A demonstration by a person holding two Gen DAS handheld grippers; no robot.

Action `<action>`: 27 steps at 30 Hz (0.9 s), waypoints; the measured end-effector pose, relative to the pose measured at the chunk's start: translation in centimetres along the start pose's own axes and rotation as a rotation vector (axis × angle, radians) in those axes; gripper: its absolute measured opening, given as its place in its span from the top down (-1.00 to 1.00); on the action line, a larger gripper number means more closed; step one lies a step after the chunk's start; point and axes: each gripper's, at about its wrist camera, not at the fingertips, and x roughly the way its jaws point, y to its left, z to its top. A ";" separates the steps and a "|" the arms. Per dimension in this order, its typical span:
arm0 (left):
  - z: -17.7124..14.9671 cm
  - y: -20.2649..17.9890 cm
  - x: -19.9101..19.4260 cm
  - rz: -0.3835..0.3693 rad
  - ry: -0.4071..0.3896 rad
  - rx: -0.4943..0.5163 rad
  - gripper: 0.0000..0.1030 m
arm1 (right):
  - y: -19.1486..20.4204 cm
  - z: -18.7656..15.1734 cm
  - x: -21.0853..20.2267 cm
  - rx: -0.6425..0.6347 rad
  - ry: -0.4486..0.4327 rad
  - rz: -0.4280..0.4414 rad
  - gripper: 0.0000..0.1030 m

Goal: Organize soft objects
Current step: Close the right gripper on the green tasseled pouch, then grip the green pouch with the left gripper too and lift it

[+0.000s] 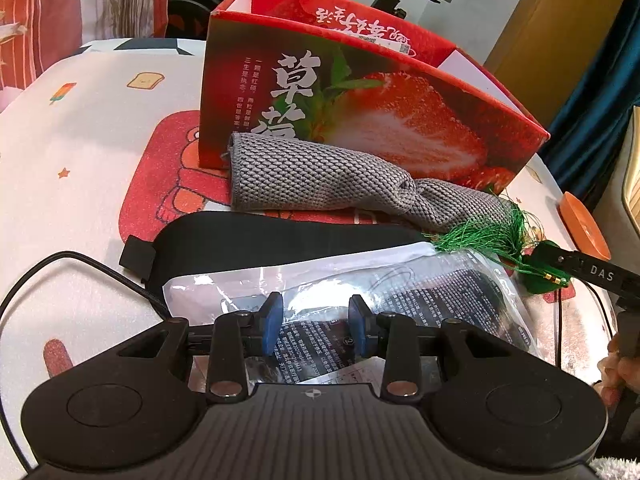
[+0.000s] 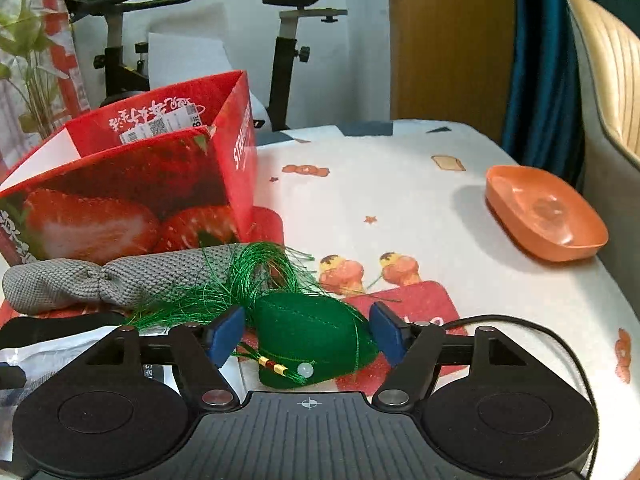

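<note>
Left wrist view: the left gripper (image 1: 314, 326) hovers over a clear plastic packet (image 1: 400, 292) with printed text, its blue fingers (image 1: 273, 320) parted with the packet's film between them; whether the pads press on it I cannot tell. The packet lies partly over a black eye mask (image 1: 224, 236). Beyond the mask, a grey knitted pouch (image 1: 320, 180) lies against the front wall of a red strawberry box (image 1: 400, 120), which stands open-topped on the counter (image 1: 80, 140) with its cartoon-print cloth.

In the right wrist view, the right gripper (image 2: 306, 334) has its fingers (image 2: 226, 334) spread wide on either side of a green felt sachet (image 2: 316, 332), clear of both its sides. The sachet rests on the cloth just right of the packet, its bead string toward the camera and its green tassel (image 2: 240, 280) fanned over the end of the grey pouch. An orange dish (image 2: 546, 212) sits near the counter's right edge, well apart from the rest. An exercise bike (image 2: 288, 40) stands beyond the far edge.
</note>
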 end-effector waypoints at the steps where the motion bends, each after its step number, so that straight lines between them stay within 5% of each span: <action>1: 0.0 0.0 0.0 -0.001 0.000 -0.002 0.27 | 0.1 0.0 0.1 0.000 0.005 -0.002 -0.30; 9: 0.0 0.1 0.0 -0.005 0.000 -0.008 0.27 | -0.6 -0.7 1.1 0.054 0.065 0.020 -0.19; 14: 0.0 0.1 0.0 -0.006 0.001 -0.011 0.27 | 0.0 -0.2 0.4 0.048 0.053 0.106 -0.14; 18: 0.2 0.2 0.0 -0.014 0.008 -0.016 0.27 | 1.6 1.0 -0.6 0.003 0.027 0.219 -0.14; 27: 1.2 1.7 -1.1 -0.006 -0.039 -0.104 0.27 | 8.3 4.1 0.2 -0.134 0.118 0.506 -0.14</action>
